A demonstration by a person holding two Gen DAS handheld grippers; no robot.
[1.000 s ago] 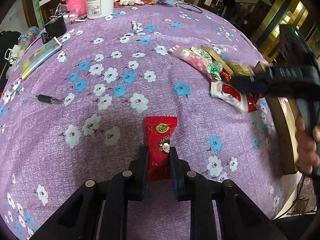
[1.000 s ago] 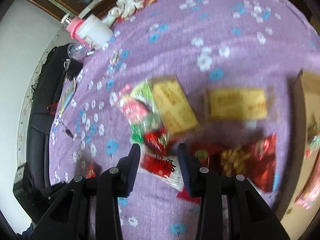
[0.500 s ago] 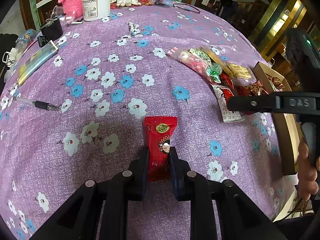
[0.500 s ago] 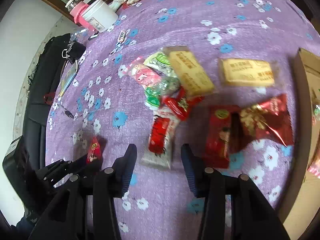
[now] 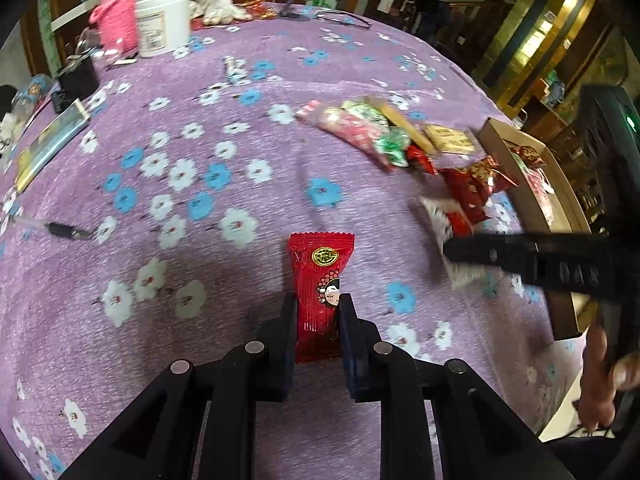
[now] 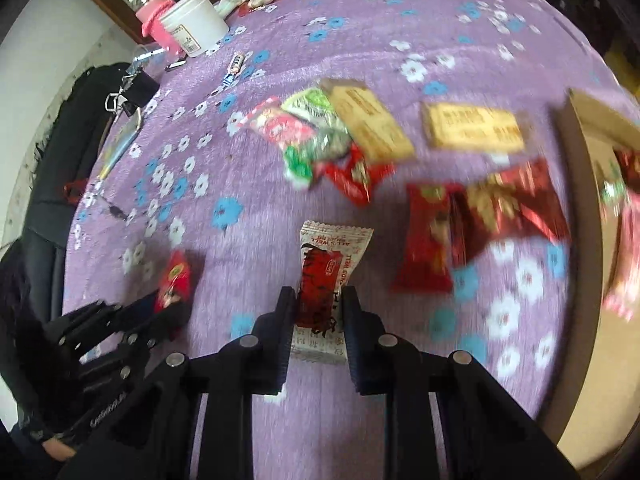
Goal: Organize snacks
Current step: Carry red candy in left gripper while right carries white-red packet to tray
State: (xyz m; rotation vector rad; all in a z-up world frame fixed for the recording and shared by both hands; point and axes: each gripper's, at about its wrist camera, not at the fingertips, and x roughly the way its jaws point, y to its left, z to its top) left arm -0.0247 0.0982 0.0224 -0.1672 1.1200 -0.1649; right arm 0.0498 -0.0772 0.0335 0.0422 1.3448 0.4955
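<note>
My left gripper [image 5: 317, 312] is shut on a red snack packet [image 5: 320, 272] with a cartoon face, held over the purple flowered tablecloth [image 5: 200, 168]. My right gripper [image 6: 316, 304] is shut on a white and red snack packet [image 6: 326, 268]; the same gripper [image 5: 452, 250] shows at the right of the left wrist view, the white packet [image 5: 440, 216] blurred at its tip. A heap of snacks lies beyond: a pink packet [image 6: 280, 124], a green one [image 6: 316, 148], two tan bars [image 6: 474, 126], and red packets [image 6: 428, 248].
A cardboard box [image 5: 520, 176] with a few snacks inside sits at the table's right edge. At the far side stand a white tub [image 5: 162, 20] and a pink bottle [image 5: 116, 16]. A pen [image 5: 60, 230] lies at the left. A hand [image 5: 600, 376] holds the right gripper.
The right gripper has closed on the white and red packet, which lay loose between its open jaws half a second ago. The left gripper still holds its red packet, hardly moved.
</note>
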